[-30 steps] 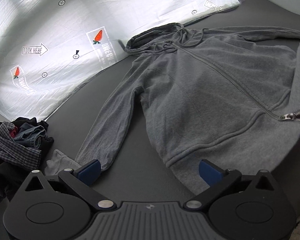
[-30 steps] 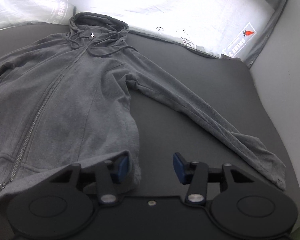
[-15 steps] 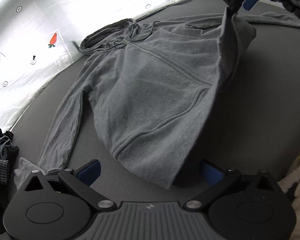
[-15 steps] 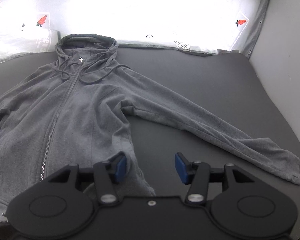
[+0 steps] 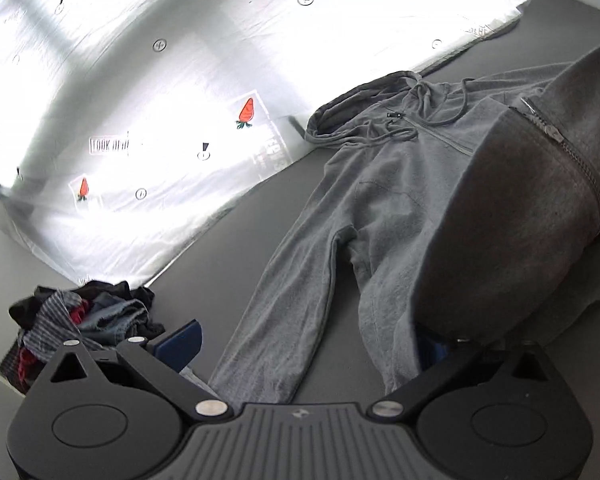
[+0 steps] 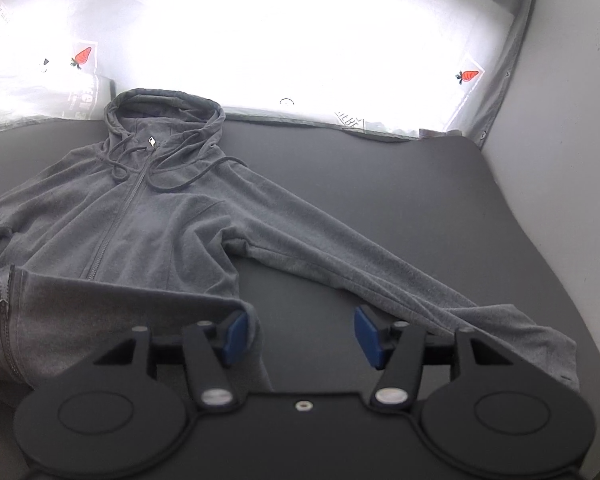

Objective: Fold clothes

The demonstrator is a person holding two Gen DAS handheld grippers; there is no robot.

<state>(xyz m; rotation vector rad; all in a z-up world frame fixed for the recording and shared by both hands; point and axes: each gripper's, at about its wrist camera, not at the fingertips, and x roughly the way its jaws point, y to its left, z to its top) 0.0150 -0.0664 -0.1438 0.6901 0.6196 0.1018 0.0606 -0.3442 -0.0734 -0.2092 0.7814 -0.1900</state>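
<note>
A grey zip-front hooded sweatshirt [image 6: 148, 216] is spread face-up on the dark grey flat surface [image 6: 380, 184], hood twd the white printed sheet w/ carrot marks [image 6: 300, 40] at the back. The bottom hem is seen folded up over the lower body, zipper [image 5: 572, 156] exposed along the fold. One sleeve is stretched out diagonally, cuff near the surface's edge. The right gripper [image 6: 300, 336] is seen w/ blue pads apart, nothing pinched between; its jaws have just been opening, one pad beside the folded hem. The left gripper [image 5: 308, 344] is held wide; one pad is covered by the folded cloth, so contact can't be told. A pile of mixed dark clothes [image 5: 80, 320] lies beside it.
</note>
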